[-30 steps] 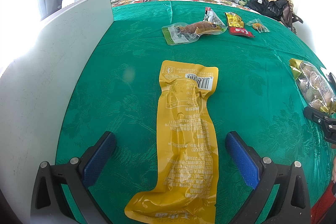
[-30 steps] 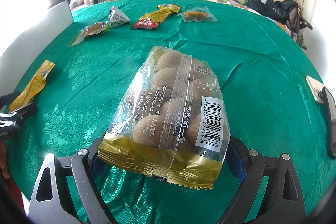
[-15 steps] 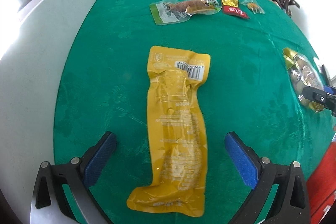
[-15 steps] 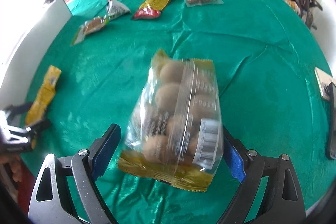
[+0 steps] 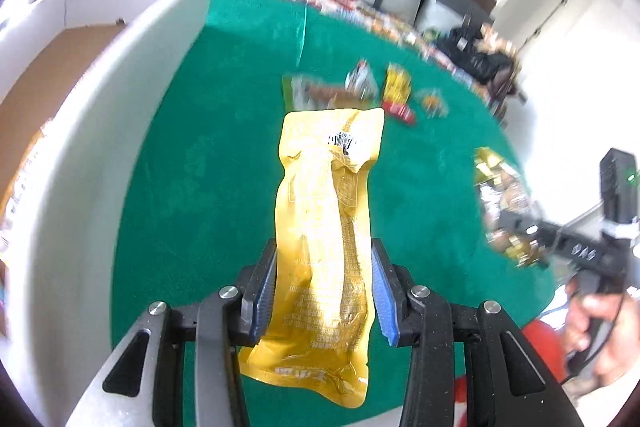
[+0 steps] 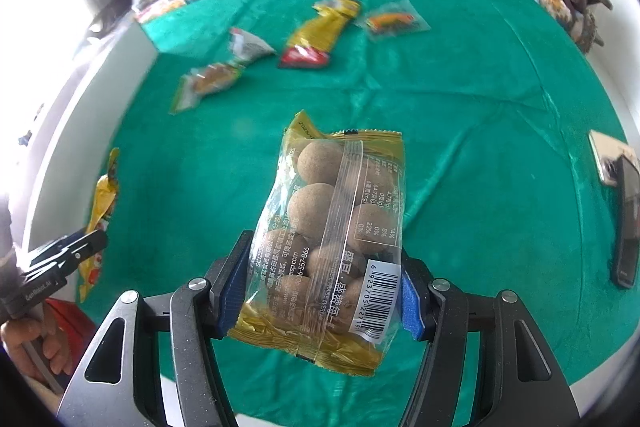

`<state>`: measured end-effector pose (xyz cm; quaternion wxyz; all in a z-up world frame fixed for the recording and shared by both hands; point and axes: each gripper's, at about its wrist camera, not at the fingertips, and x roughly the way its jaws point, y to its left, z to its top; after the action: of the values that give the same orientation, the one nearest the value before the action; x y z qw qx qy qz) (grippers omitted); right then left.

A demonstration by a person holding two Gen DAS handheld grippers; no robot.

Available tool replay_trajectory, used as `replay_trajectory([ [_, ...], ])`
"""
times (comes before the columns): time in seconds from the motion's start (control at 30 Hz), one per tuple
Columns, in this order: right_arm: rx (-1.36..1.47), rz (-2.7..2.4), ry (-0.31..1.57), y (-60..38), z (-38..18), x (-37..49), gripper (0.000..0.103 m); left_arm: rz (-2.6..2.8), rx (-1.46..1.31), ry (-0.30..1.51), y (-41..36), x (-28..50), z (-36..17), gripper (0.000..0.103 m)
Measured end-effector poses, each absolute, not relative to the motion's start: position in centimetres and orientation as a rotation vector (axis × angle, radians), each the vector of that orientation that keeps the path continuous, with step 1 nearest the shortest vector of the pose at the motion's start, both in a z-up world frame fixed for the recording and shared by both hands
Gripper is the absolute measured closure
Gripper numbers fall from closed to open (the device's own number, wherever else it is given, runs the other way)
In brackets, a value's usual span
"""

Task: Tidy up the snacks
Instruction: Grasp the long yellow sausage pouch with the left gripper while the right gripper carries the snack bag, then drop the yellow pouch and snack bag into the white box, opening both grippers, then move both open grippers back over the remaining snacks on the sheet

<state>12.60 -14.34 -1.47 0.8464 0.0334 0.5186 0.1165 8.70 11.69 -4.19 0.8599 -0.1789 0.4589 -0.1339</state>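
Observation:
A long yellow pouch [image 5: 328, 187] hangs above the green cloth [image 5: 208, 187], lifted at its lower part. My left gripper [image 5: 324, 293] is closing, and both blue pads press the pouch's sides. In the right wrist view a clear, gold-edged bag of round brown balls [image 6: 332, 195] is held off the cloth. My right gripper [image 6: 320, 295] is also closing, with its pads against the bag's lower half. Each view shows the other gripper at its edge: the left gripper [image 6: 60, 259] with the yellow pouch [image 6: 102, 203], and the bag [image 5: 500, 187] at the right.
A white-walled box [image 5: 100, 115] with a brown inside stands along the cloth's left side. Several small snack packets [image 6: 312, 35] lie at the far middle of the cloth. A dark phone [image 6: 626, 219] lies at the right edge. Pillows and a black bag sit behind.
Both grippers went from wide open around packets lying on the cloth to closed on them. Both have risen, lifting the pouch and the bag off the cloth.

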Motion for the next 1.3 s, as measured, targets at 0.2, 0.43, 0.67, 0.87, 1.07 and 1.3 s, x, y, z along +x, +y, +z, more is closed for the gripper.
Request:
replay_trajectory([
  [0.2,0.012,0.532,0.973,-1.3,5.6,12.7,0.038,-0.133,-0.417,0.842,20.3,7.9,2.3,0.060],
  [0.43,-0.052,0.847,0.959,15.0,7.6,10.8,0.036,0.194,-0.358,0.907,33.2,7.4,0.8,0.057],
  [0.67,-0.053,0.953,0.938,17.6,7.3,8.4,0.027,0.409,-0.395,0.841,38.9,2.3,0.1,0.017],
  [0.87,-0.055,0.729,0.803,9.7,9.0,11.7,0.019,0.263,-0.454,0.733,32.6,3.7,3.7,0.015],
  [1.07,-0.135,0.400,0.892,-1.6,0.5,14.4,0.019,-0.040,-0.328,0.749,19.0,6.3,4.4,0.004],
  [1.3,-0.136,0.144,0.955,-14.6,-8.3,12.0,0.019,-0.223,-0.175,0.973,6.5,8.7,-6.0,0.004],
])
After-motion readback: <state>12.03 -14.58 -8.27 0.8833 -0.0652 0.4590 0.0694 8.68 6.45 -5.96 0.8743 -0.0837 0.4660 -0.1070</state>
